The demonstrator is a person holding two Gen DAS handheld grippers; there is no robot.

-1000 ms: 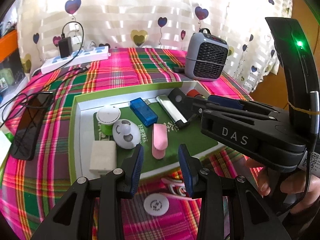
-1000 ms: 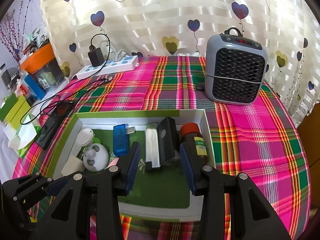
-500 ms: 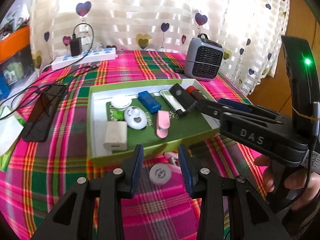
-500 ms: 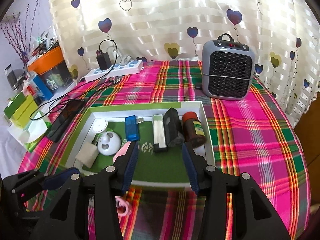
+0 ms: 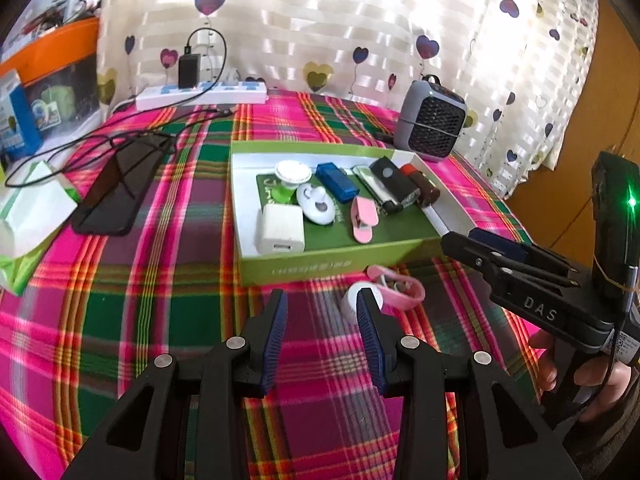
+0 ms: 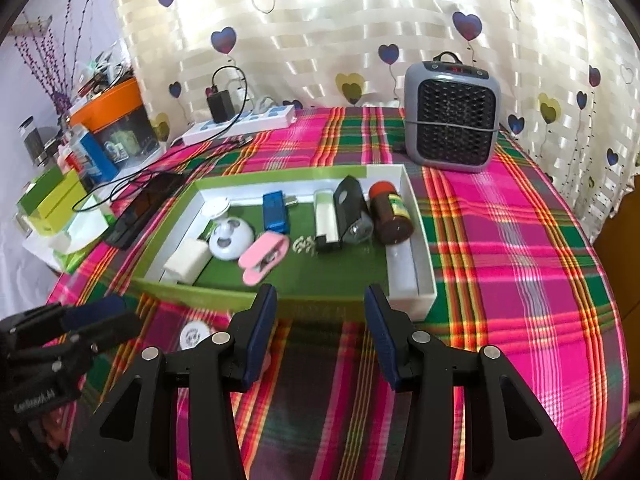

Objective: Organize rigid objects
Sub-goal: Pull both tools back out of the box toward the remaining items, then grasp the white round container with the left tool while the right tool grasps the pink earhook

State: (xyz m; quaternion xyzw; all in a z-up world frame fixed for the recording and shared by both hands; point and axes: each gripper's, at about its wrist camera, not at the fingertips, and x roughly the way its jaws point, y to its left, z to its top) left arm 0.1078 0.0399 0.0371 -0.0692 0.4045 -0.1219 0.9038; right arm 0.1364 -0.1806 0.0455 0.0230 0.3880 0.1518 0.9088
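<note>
Both claws hang spread wide with nothing between their blue pads: the left gripper (image 5: 322, 312) above the plaid tablecloth (image 5: 168, 308) near the table's front edge, the right gripper (image 6: 320, 312) just before the front wall of the green tray (image 6: 320, 304). The tray sits mid-table and holds a white charger cube (image 5: 280, 229) at its front-left corner, a pink clip (image 5: 363, 218), a blue USB stick (image 5: 337, 182), a black flashlight (image 6: 352, 210) and a brown bottle (image 6: 390, 213) along its right side. Outside the tray, close to its front wall, lie a white round disc (image 5: 352, 300) and, touching it, a pink band (image 5: 400, 286). A grey heater (image 6: 452, 116) stands near the back-right edge.
</note>
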